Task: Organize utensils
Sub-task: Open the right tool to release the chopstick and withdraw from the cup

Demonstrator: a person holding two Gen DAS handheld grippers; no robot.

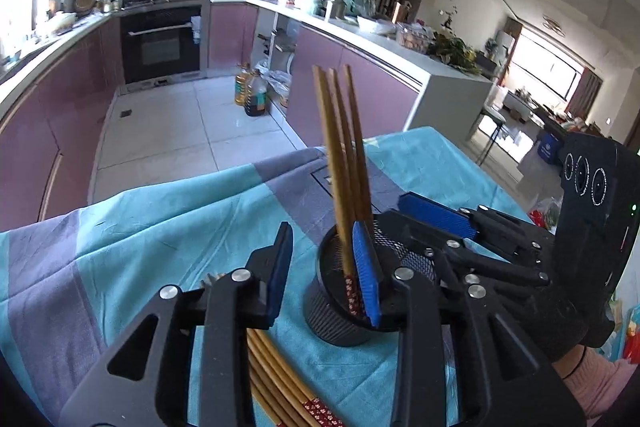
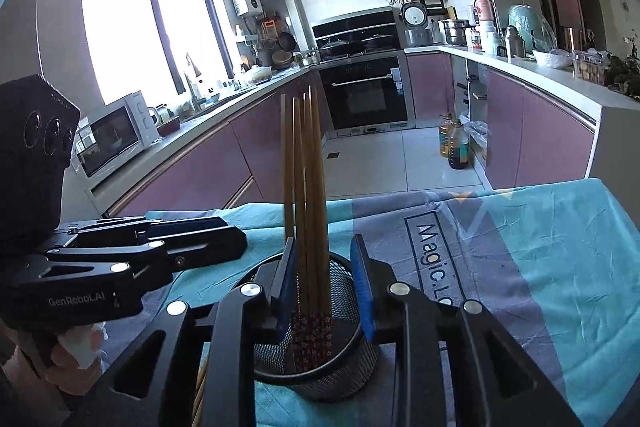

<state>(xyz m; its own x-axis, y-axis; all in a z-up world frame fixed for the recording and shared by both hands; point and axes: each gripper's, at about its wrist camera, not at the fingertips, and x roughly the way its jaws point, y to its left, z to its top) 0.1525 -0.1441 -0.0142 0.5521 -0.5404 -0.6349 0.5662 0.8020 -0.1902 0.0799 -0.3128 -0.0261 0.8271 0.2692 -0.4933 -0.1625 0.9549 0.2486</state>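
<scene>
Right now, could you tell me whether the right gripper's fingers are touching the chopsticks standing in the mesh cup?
Apart. The right wrist view shows the right gripper open, gaps between its fingers and the chopsticks in the mesh cup.

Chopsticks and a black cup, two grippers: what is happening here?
A person is sorting chopsticks into a mesh cup on the blue cloth. The right gripper is open over the cup, its fingers on either side of the upright chopsticks already standing inside. The left gripper is open beside the cup. More loose chopsticks lie on the cloth below it.

Sunlit kitchen w/ mauve cabinets [image 2: 192, 167], oven [image 2: 366, 95]
</scene>
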